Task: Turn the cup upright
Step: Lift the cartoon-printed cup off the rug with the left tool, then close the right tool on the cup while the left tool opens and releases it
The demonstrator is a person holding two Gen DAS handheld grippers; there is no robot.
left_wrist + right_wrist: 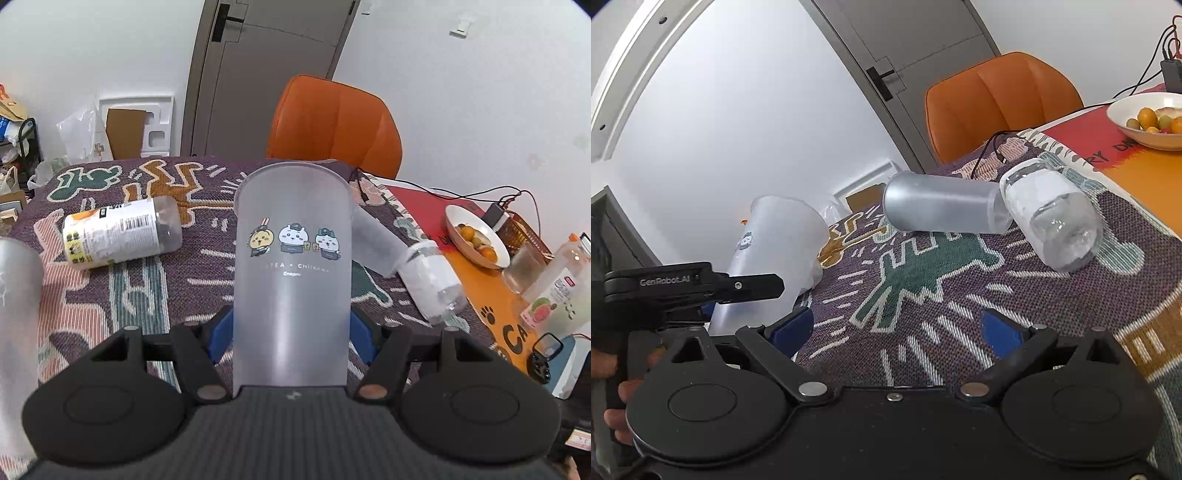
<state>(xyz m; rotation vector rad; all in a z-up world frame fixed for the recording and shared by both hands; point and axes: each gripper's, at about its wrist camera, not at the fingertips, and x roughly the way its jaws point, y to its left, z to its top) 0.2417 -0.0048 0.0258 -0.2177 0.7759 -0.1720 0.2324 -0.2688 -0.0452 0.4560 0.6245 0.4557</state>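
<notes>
My left gripper (291,328) is shut on a frosted cup with cartoon figures (291,258), gripped between the blue pads low on its wall. In the right wrist view the same cup (775,251) stands tilted at the left, with its mouth up, held by the left gripper (713,291). My right gripper (901,328) is open and empty, low over the patterned cloth. A second frosted cup (938,212) lies on its side further back; it also shows in the left wrist view (376,240).
A clear jar (1056,221) lies on its side by the lying cup's mouth. A labelled bottle (118,232) lies at the left. Another frosted cup (16,332) is at the far left edge. A fruit bowl (476,236), cables and an orange chair (332,125) are at the back right.
</notes>
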